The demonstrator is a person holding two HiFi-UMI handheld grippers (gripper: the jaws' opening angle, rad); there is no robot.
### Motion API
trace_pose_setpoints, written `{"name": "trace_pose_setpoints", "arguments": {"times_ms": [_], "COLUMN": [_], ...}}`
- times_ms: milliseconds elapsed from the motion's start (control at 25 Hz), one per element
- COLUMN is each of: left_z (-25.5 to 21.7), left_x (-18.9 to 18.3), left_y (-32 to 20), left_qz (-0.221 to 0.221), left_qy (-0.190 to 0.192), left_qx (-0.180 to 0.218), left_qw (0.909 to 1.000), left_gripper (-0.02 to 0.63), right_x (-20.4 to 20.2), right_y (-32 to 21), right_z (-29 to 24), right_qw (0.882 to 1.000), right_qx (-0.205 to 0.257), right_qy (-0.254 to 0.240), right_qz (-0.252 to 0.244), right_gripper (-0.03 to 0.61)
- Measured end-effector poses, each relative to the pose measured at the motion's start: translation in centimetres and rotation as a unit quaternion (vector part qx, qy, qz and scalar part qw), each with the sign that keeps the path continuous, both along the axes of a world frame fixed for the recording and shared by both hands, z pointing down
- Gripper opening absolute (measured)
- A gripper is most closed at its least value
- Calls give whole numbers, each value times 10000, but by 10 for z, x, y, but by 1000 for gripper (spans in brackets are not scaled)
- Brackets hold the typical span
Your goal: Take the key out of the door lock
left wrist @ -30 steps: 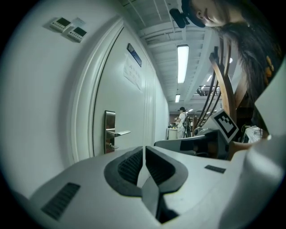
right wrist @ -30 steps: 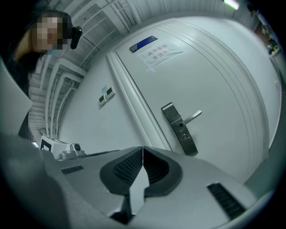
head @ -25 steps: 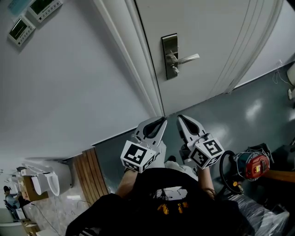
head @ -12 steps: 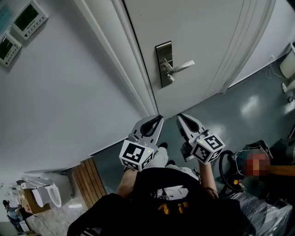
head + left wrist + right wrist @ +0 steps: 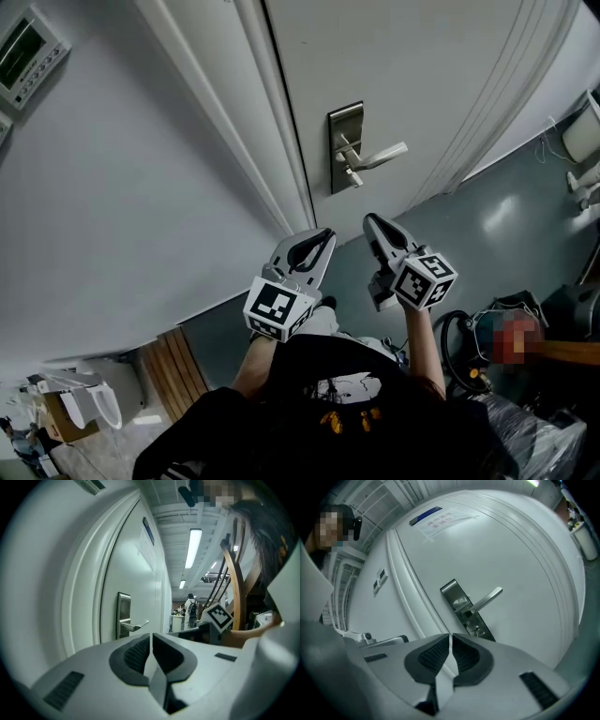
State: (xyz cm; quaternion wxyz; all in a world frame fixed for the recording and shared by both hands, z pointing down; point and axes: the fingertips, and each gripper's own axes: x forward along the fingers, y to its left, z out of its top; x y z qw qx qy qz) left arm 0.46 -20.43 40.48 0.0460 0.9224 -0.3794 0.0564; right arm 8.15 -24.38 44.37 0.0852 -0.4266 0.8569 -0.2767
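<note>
Approach only: I hold left claw (image 5: 324,234) and right claw (image 5: 369,221) closed, empty, aimed at the key (image 5: 476,630) in the door (image 5: 403,56).

The left hand-held gripper (image 5: 327,232) and right hand-held gripper (image 5: 369,218) have pale grey shells, black ribbed pads (image 5: 427,658) and marker cubes (image 5: 278,309)

White wall (image 5: 122,187), control panel (image 5: 28,56) upper left; glossy grey floor (image 5: 497,216); ceiling strip light (image 5: 193,548) lit.

key (image 5: 477,629) in door lock (image 5: 452,591) too small to tell (a mere glint), wall panel (image 5: 23,54) cut by left edge
</note>
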Motion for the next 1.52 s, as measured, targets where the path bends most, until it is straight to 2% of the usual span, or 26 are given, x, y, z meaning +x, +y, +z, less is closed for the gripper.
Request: {"name": "trace_pose_setpoints", "arguments": {"times_ms": [80, 200, 320, 560, 720, 920, 1120, 1280, 1320, 1520], "left_z": [0, 1, 2, 7, 10, 10, 9, 8, 8, 9], "left_x": [0, -1, -2, 0, 1, 0, -6, -11, -12, -14], "left_y": [-8, -19, -28, -40, -48, -55, -60, -64, -64, -64], "left_qz": [62, 121, 170, 257, 293, 317, 291, 260, 255, 282], "left_qy": [10, 3, 3, -16, -24, -9, -16, -3, -5, -7], "left_qx": [6, -13, -30, -80, -119, -112, -98, -84, -82, -94], "left_qw": [10000, 9999, 9999, 9996, 9995, 9994, 9995, 9996, 9996, 9996], "left_gripper": [23, 23, 23, 23, 23, 23, 23, 23, 23, 23], "right_x": [0, -1, 2, 2, -2, -6, -11, -12, -11, -11], "right_y": [-14, -33, -54, -88, -106, -121, -128, -128, -128, -128], "right_z": [7, 18, 31, 55, 61, 66, 70, 71, 71, 71], "right_qw": [9999, 9996, 9989, 9967, 9958, 9945, 9878, 9683, 9646, 9651], "right_qx": [-103, -269, -444, -765, -883, -992, -1282, -1507, -1512, -1471], "right_qy": [-2, 42, 65, 102, -90, -75, -754, -1917, -2083, -2025], "right_qz": [43, 51, 161, 238, 224, 312, 458, 549, 580, 771], "right_gripper": [13, 66, 77, 153, 161, 153, 107, 60, 54, 49]}}
